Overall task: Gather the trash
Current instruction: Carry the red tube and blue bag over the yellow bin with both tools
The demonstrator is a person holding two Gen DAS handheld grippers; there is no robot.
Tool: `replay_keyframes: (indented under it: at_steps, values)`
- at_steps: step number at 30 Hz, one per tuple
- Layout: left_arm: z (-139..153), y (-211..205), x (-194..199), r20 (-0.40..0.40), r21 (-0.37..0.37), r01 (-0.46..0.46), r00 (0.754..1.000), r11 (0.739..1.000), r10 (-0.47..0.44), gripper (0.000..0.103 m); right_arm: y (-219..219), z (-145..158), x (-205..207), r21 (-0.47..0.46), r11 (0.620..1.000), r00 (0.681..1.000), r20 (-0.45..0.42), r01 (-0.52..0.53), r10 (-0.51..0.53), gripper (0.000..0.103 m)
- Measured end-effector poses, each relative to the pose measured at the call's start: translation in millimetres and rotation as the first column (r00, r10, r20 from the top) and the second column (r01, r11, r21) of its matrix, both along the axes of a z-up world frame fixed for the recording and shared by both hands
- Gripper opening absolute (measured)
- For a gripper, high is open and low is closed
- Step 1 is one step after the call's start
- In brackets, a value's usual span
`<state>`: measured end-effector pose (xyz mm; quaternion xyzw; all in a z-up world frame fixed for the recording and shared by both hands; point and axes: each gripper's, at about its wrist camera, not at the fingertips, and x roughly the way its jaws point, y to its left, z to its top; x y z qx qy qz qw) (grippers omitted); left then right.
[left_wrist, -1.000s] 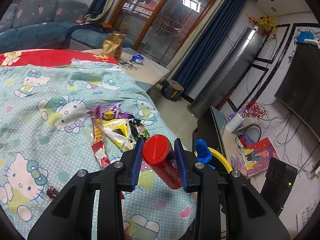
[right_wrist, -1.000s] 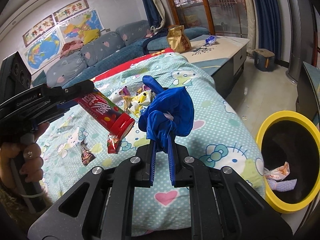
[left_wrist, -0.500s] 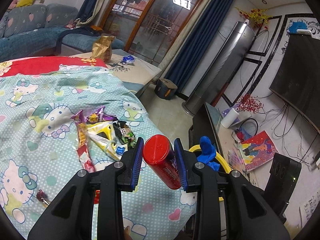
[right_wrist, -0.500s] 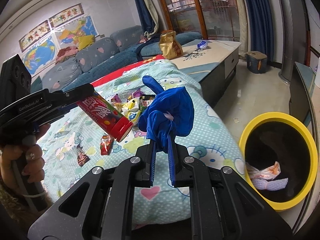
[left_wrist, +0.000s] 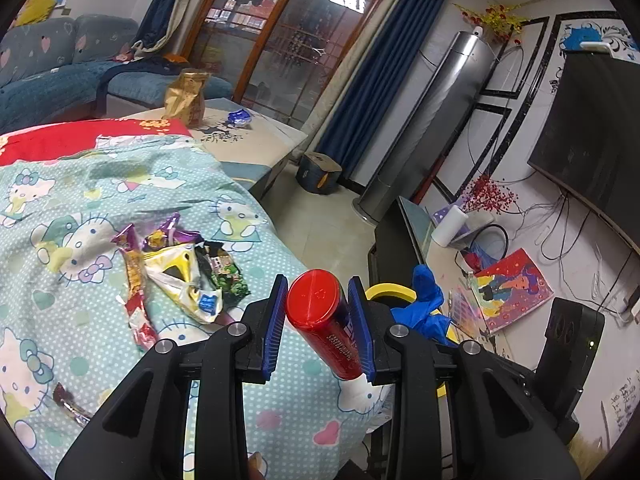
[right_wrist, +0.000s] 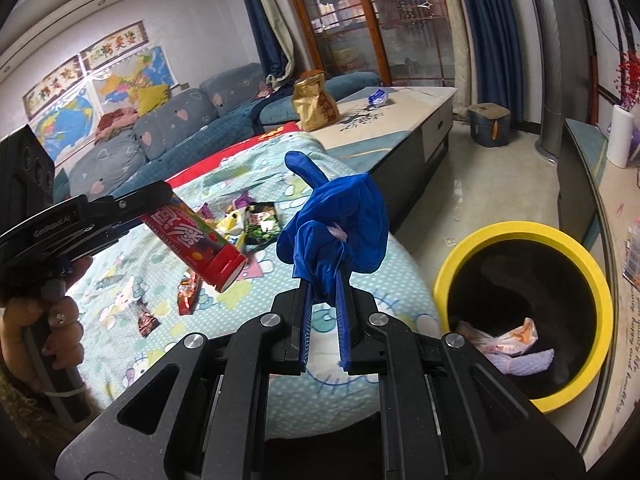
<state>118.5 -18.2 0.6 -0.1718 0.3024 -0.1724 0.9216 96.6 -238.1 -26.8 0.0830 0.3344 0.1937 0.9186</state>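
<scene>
Grip check first: the left hand-held gripper (left_wrist: 318,312) is part-way closed with both blue pads pressed on a red candy tube (left_wrist: 326,318) — held across its body, so the tube's long axis runs along the fingers and the red cap end points forward and a bit down, out over the bed's edge toward the bin. Right hand-held gripper (right_wrist: 323,292) is squeezed nearly all the way together, pinching a crumpled blue glove (right_wrist: 334,228) by its bunched lower end; the rest of the glove stands up above the tips with one finger poking up.

Taking the yellow-rimmed trash bin (right_wrist: 560,236) as the landmark: the glove hangs just beside its rim, on the bed side, not yet over the opening, and the tube is further out, over the Hello Kitty bedspread (left_wrist: 80,184). My guess is both are being carried over for a drop. Some white and orange wrappers (right_wrist: 508,340) already lie in the bin, while a pile of snack wrappers (left_wrist: 180,268) sits on the bedspread well apart from it — looks like the next batch.
</scene>
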Motion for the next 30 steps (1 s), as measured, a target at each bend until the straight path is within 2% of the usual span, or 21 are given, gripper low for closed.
replay_keyframes:
  at_steps: [19,30]
  values:
    - [-2.1,-37.6,6.4,0.006,0.027,0.082,0.997,0.996,-0.082,0.030,-39.8,-1.8,7.1,-0.005,0.993,0.993,0.003,0.120,-0.120,0.007]
    - [-4.5,-74.3,9.7,0.009,0.054,0.156,0.988,0.986,-0.157,0.029,-68.4,-2.9,11.9,-0.014,0.978,0.978,0.006,0.207,-0.207,0.007]
